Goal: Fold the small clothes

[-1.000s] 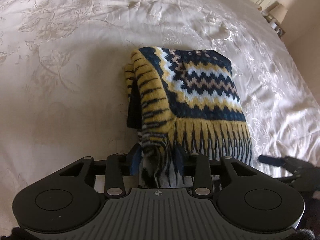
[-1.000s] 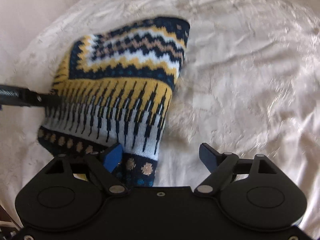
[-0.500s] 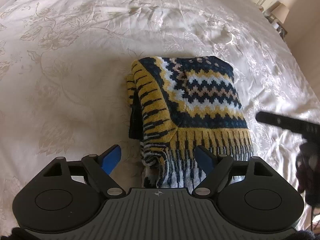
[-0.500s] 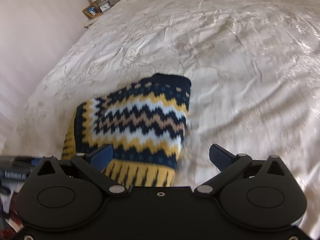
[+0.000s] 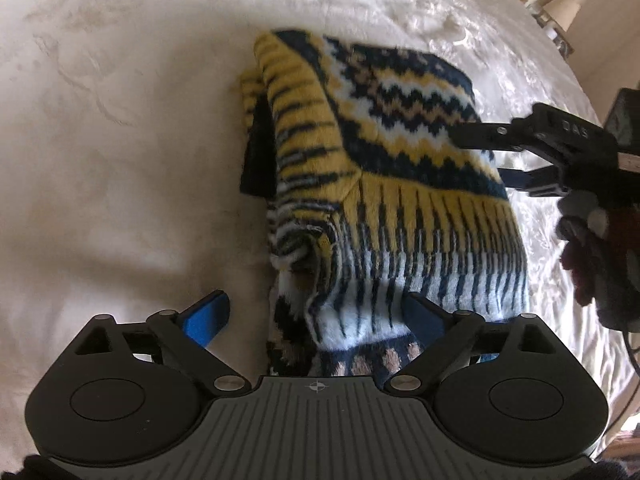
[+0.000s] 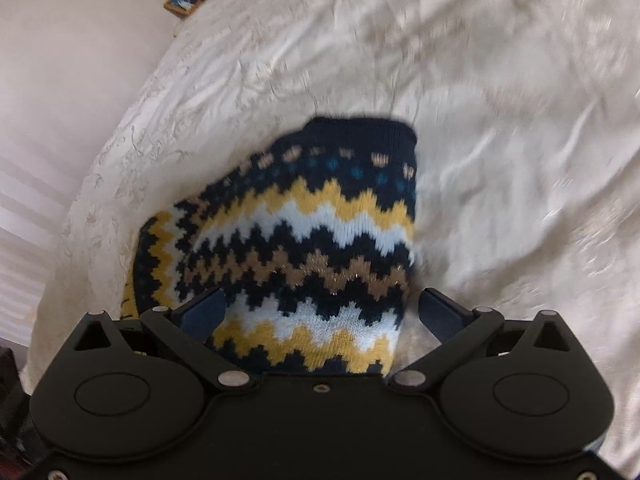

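Note:
A small knitted sweater (image 5: 384,168) in navy, yellow, white and tan zigzags lies folded on the cream bedspread (image 5: 120,140). My left gripper (image 5: 316,316) is open, its blue pads either side of the sweater's near white and navy hem. My right gripper (image 6: 320,312) is open too, straddling the sweater (image 6: 312,248) low over its zigzag bands. In the left wrist view the right gripper (image 5: 484,156) reaches in from the right, with its fingers over the sweater's right edge.
The embroidered bedspread (image 6: 500,120) spreads all around the sweater. A bedside table with a picture frame (image 6: 182,0) stands past the bed's far edge by a pale wall. A lamp (image 5: 560,10) stands at the far right.
My left gripper opened and let go of the sweater's near hem, then dropped closer to it. My right gripper swung away and came back low over the sweater's right side.

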A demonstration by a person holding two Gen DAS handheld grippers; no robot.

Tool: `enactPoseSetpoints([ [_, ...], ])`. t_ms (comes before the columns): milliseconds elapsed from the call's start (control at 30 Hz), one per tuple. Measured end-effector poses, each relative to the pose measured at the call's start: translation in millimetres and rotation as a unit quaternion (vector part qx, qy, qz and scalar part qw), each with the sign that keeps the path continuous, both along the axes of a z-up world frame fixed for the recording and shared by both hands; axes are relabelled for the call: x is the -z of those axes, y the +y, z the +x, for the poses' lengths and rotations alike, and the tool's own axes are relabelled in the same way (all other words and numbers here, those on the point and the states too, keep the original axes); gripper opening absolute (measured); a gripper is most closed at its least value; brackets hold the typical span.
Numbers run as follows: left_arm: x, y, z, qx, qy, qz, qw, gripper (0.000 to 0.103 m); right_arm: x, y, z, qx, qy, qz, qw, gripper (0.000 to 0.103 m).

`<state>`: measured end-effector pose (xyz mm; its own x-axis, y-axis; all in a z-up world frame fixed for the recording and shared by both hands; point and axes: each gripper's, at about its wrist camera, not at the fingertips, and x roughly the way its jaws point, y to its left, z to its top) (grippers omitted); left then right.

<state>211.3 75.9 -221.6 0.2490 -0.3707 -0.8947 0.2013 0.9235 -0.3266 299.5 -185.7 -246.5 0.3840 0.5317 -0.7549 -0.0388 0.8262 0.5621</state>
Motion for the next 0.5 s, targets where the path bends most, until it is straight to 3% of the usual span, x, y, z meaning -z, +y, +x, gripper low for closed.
enactPoseSetpoints([
  [133,11,-4,7,-0.003,0.006,-0.023,0.9997,0.102,14,7,8,-0.013,0.013,0.031,0.999,0.103],
  [367,22,-10,24,0.02,0.0,-0.079,0.9967,0.102,18,4,16,0.008,0.023,0.068,0.997,0.103],
  [433,23,-9,26,0.02,0.006,-0.093,0.9955,0.101,16,3,14,0.013,0.028,0.067,0.997,0.095],
  [467,23,-7,25,0.016,0.009,-0.093,0.9955,0.097,13,3,13,0.018,0.03,0.054,0.998,0.075],
  [500,22,-6,26,0.012,0.013,-0.097,0.9952,0.08,9,3,11,0.02,0.027,0.04,0.999,0.066],
])
